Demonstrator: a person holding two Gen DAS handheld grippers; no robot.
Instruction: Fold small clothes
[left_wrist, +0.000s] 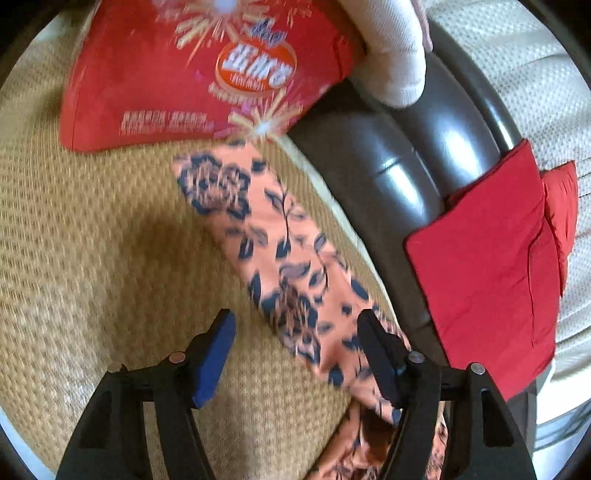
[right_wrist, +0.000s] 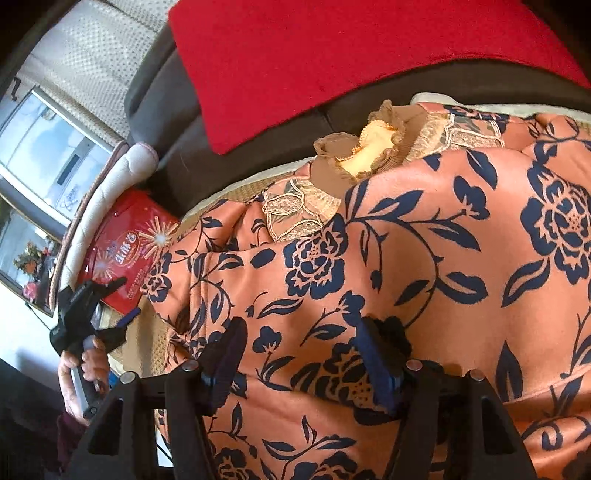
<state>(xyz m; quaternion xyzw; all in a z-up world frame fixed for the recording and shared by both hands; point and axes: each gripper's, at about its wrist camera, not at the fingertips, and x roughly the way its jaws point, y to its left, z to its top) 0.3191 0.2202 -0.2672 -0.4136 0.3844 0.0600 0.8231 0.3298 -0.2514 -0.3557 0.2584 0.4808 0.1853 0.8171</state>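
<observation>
An orange garment with dark blue flowers (right_wrist: 424, 266) lies spread on a woven straw mat (left_wrist: 92, 240). Its brown lace collar (right_wrist: 362, 151) points toward the sofa back. One sleeve (left_wrist: 273, 236) stretches out across the mat in the left wrist view. My left gripper (left_wrist: 299, 328) is open just above the sleeve's near part, its right finger (left_wrist: 380, 354) over the cloth. It also shows in the right wrist view (right_wrist: 110, 306), held in a hand. My right gripper (right_wrist: 301, 343) is open, low over the garment's body, holding nothing.
A red printed bag (left_wrist: 199, 70) lies at the sleeve's far end. A white cushion (left_wrist: 395, 55) and a dark leather sofa edge (left_wrist: 417, 162) border the mat. A red folded cloth (left_wrist: 491, 258) drapes over the sofa.
</observation>
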